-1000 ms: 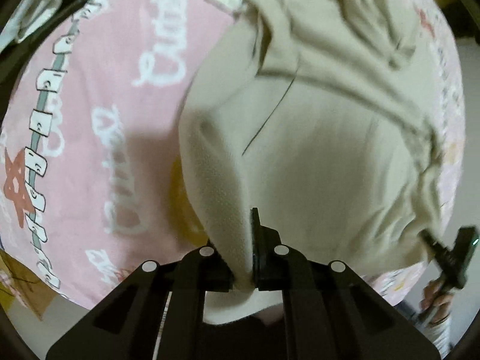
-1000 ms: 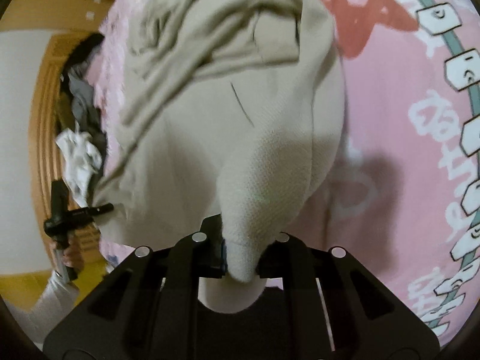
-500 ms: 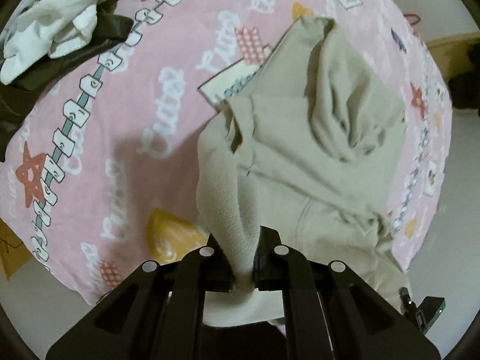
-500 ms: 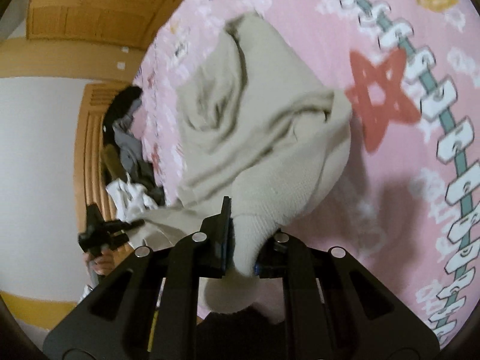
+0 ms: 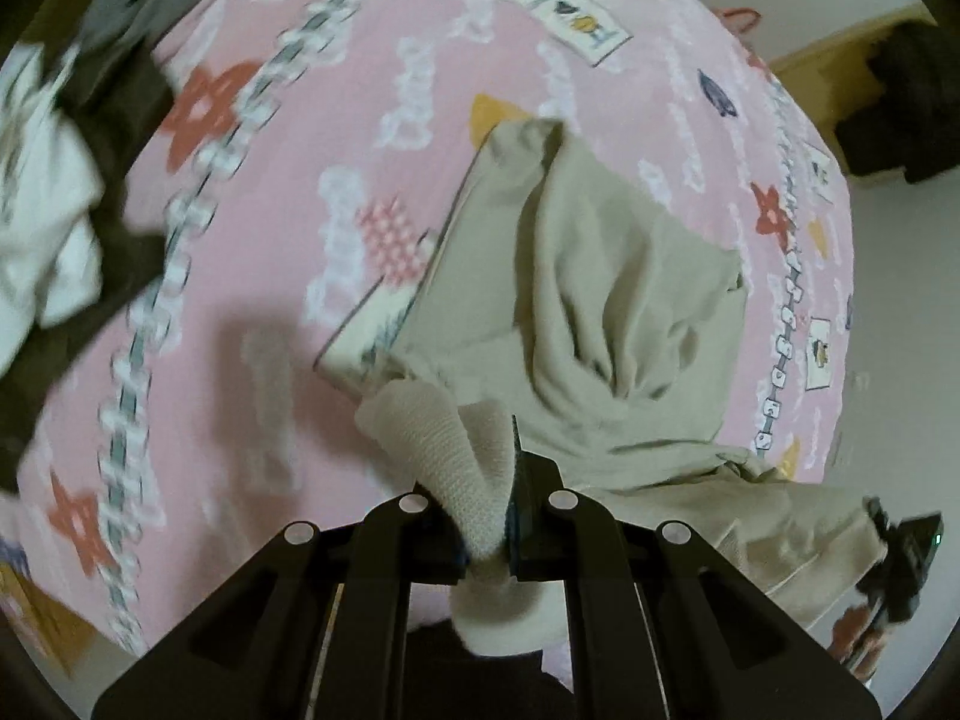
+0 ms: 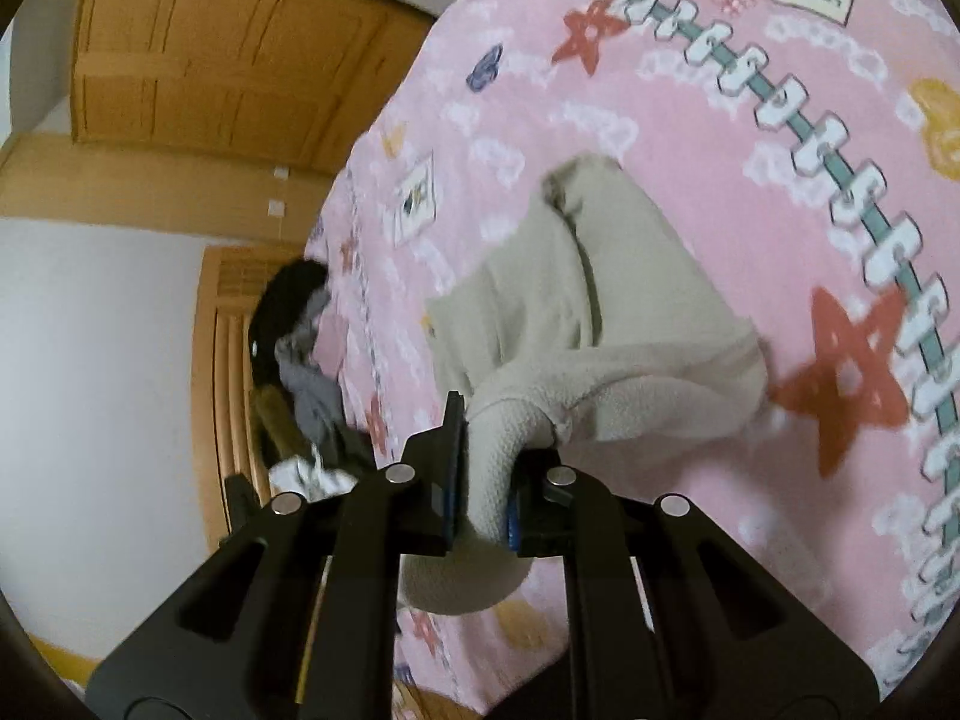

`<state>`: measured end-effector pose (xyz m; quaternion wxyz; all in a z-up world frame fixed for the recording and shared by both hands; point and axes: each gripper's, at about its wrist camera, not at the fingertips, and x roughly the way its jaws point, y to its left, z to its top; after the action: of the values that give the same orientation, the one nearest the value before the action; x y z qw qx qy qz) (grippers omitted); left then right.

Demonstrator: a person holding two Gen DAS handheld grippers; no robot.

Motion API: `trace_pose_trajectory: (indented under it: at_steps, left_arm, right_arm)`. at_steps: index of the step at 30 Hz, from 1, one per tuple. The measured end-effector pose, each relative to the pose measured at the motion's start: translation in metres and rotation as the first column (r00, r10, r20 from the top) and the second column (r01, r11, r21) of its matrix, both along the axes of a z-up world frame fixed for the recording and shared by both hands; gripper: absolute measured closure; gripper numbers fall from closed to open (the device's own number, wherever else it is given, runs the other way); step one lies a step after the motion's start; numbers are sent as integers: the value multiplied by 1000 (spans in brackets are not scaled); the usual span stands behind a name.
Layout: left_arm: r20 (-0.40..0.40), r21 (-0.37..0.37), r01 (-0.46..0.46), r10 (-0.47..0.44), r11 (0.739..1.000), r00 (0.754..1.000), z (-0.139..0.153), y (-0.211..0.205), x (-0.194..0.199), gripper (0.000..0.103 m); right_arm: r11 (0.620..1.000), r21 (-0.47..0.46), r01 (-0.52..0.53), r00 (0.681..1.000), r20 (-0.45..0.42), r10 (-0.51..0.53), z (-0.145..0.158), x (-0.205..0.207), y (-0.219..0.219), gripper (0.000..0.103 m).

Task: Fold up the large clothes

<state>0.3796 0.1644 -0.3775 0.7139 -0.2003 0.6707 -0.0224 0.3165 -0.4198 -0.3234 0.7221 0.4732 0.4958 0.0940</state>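
beige garment [image 5: 630, 300] on pink patterned bedspread [image 5: 300, 180]; wooden wardrobe [image 6: 210, 54] behind.

The bed [image 5: 312, 138] under my hands carried a pink cover printed with red stars, white lettering, yellow shapes and a grey-and-white chain line running across it. A beige garment [image 5: 606, 300] lay crumpled on it, bunched into folds, part of it lifted off the cover toward me. It overlapped a small printed picture panel on the cover. At the bed's far edge in the left wrist view sat a heap of clothes [image 5: 66, 192]: white, dark brown and grey pieces piled together, blurred. The right wrist view showed that heap [image 6: 306, 396] at the bed's edge beside a wooden frame.
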Motion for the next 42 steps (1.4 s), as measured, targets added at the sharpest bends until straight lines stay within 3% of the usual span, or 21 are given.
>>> trace_pose_trajectory:
  at_steps: [4,12,15,19,24,28,30,31,33,34,35,36,38,39,40,42]
  left_arm:
    - [14,-42,-7,8,999,1000,0,13,50,95]
    - [5,-141,12,-11,990,1000,-27,27,155,95]
    - [-39,-164,14,-20,986,999,-55,27,195,95]
    - [-194,-193,-30,-8,981,981,-114,27,243,94]
    - [-288,-147,-27,-17,989,958,-174,17,274,93]
    - [-346,-147,-20,-33,989,938,-213,12,289,91]
    - [-358,-177,-1,-63,984,932,-225,10,294,91]
    - [-358,-185,17,-84,983,930,-231,10,297,91]
    - [-353,-213,35,-110,976,929,-240,10,300,91]
    - [-355,-237,32,-117,971,928,-244,11,299,90]
    - [-363,-277,15,-119,961,924,-247,15,296,89]
    - [-363,-313,4,-124,950,923,-245,18,295,84]
    - [-353,-383,14,-160,924,922,-235,23,293,53]
    - [-349,-414,23,-182,910,919,-225,27,291,28]
    - [-337,-426,34,-194,904,921,-212,32,291,20]
    - [-300,-426,61,-204,903,932,-184,41,292,18]
  right_arm:
    - [995,34,95,995,-19,-95,-14,40,-13,92]
    - [988,39,148,987,-68,-145,-43,137,-35,92]
    - [987,28,156,981,-123,-152,-70,181,-38,92]
    - [984,10,177,954,-247,-169,-123,226,-41,92]
    - [982,-77,172,913,-362,-188,-171,252,-38,92]
    - [954,18,300,855,-449,-261,-210,252,-53,87]
    - [938,62,340,844,-461,-275,-219,251,-59,87]
    - [938,65,339,846,-458,-274,-222,252,-62,85]
    - [943,64,327,859,-436,-268,-221,254,-65,73]
    - [942,74,329,868,-416,-271,-220,255,-67,53]
    - [937,90,338,878,-389,-279,-217,255,-70,37]
    - [931,98,352,882,-367,-295,-213,254,-73,36]
    - [923,76,376,882,-335,-332,-202,248,-79,35]
    - [919,76,386,882,-324,-343,-199,247,-79,35]
    - [913,105,394,889,-297,-350,-194,241,-79,35]
    - [907,149,393,903,-248,-351,-187,232,-76,35]
